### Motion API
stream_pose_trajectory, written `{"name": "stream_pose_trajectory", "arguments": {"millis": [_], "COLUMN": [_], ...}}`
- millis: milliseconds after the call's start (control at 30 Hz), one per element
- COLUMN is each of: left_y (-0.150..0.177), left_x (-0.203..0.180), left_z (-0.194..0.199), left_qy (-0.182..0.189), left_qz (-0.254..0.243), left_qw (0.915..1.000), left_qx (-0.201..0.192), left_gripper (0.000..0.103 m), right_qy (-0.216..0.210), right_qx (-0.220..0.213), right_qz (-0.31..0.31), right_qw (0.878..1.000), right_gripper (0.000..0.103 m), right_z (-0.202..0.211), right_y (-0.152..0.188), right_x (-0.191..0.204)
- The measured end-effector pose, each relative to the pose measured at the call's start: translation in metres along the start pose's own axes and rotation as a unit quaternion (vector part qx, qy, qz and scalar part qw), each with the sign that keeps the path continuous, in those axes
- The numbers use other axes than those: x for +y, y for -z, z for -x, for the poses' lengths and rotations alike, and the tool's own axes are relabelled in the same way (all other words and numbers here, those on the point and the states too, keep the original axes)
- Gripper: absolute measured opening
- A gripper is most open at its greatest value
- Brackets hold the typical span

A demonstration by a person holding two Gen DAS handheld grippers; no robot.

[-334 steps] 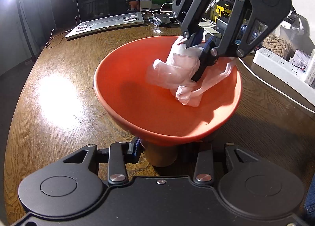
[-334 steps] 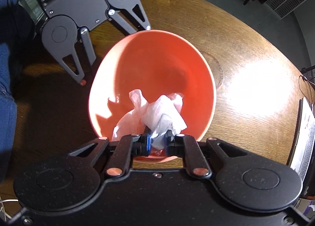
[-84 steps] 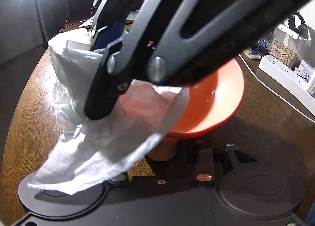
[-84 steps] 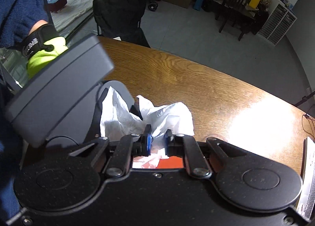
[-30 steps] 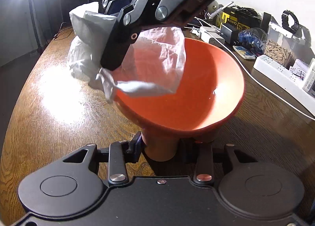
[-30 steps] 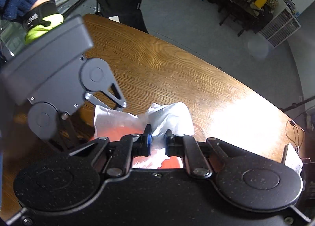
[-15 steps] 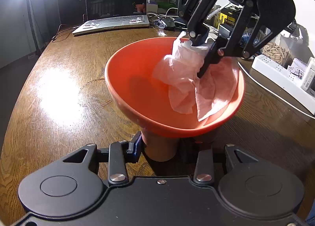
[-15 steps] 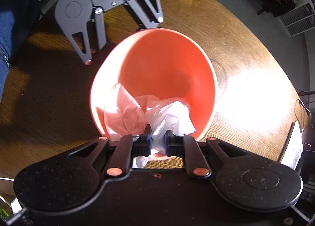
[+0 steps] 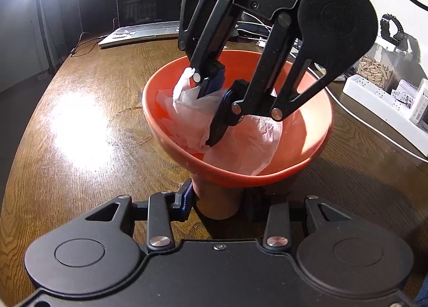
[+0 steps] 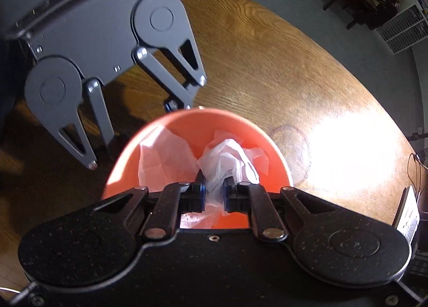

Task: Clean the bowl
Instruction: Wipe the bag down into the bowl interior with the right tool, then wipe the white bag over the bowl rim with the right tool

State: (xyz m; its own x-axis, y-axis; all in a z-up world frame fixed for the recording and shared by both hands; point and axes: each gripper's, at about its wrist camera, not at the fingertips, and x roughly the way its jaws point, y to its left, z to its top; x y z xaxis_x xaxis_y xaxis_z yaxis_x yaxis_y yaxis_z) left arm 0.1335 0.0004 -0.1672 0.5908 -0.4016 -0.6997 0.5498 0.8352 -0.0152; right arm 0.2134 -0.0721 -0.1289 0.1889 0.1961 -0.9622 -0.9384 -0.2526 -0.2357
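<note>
The left gripper point(image 9: 216, 204) has its jaws closed on the foot of the orange bowl point(image 9: 313, 130) standing on the tabletop point(image 9: 80, 125), while the right gripper point(image 10: 213, 194), jaws clamped on a white tissue point(image 10: 227, 162), presses it inside the bowl, a laptop point(image 9: 144, 12) beyond.

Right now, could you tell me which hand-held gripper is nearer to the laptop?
Right. The right hand-held gripper reaches into the orange bowl from the laptop's side; the left hand-held gripper clamps the bowl's base, farther away.
</note>
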Motion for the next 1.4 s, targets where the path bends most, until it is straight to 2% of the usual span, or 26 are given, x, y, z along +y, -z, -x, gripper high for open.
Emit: {"name": "stream_pose_trajectory", "arguments": {"millis": [100,200,333,400,500,633,767,867,933,1067,1167,1300,1400], "left_y": [0.001,0.001,0.001,0.000,-0.001,-0.002,-0.001,0.000,-0.001,-0.001,0.000,0.002,0.004], "left_x": [0.001,0.001,0.002,0.003,0.003,0.003,0.004,0.004,0.004,0.005,0.004,0.003,0.002], "left_z": [0.000,0.000,0.000,0.000,-0.001,-0.001,0.000,0.001,0.001,0.002,0.002,0.003,0.004], "left_qy": [0.000,0.001,0.001,0.002,0.002,0.003,0.002,0.003,0.004,0.005,0.004,0.004,0.003], "left_qz": [0.000,0.000,-0.002,-0.003,-0.005,-0.005,-0.003,-0.003,-0.004,-0.006,-0.006,-0.004,0.003], "left_qw": [1.0000,1.0000,1.0000,1.0000,1.0000,1.0000,1.0000,1.0000,1.0000,1.0000,1.0000,1.0000,0.9999], "left_qx": [-0.001,-0.001,0.000,0.001,0.003,0.006,0.005,0.002,0.001,0.000,-0.002,-0.007,-0.012], "left_gripper": [0.038,0.038,0.038,0.038,0.038,0.038,0.038,0.038,0.038,0.038,0.038,0.038,0.038], "right_qy": [-0.023,-0.044,-0.034,-0.012,0.019,0.056,0.056,0.047,0.045,0.030,0.010,-0.038,-0.068], "right_qx": [0.012,0.005,-0.044,-0.081,-0.107,-0.073,-0.023,-0.006,0.010,0.039,0.045,0.042,0.023], "right_qz": [-0.011,-0.017,-0.001,0.001,0.009,0.010,-0.015,-0.055,-0.060,-0.068,-0.063,-0.002,0.045], "right_qw": [1.000,0.999,0.998,0.997,0.994,0.996,0.998,0.997,0.997,0.996,0.997,0.998,0.996], "right_gripper": [0.013,0.013,0.013,0.013,0.013,0.013,0.013,0.013,0.013,0.013,0.013,0.013,0.013], "right_z": [-0.002,0.006,0.038,0.059,0.066,0.035,0.017,0.016,0.018,0.019,0.028,0.027,0.030], "right_y": [0.011,0.015,0.003,-0.012,-0.034,-0.039,-0.011,0.012,0.026,0.049,0.058,0.039,0.018], "right_x": [0.005,0.013,0.018,0.007,-0.014,-0.043,-0.055,-0.058,-0.053,-0.035,-0.014,0.041,0.070]}}
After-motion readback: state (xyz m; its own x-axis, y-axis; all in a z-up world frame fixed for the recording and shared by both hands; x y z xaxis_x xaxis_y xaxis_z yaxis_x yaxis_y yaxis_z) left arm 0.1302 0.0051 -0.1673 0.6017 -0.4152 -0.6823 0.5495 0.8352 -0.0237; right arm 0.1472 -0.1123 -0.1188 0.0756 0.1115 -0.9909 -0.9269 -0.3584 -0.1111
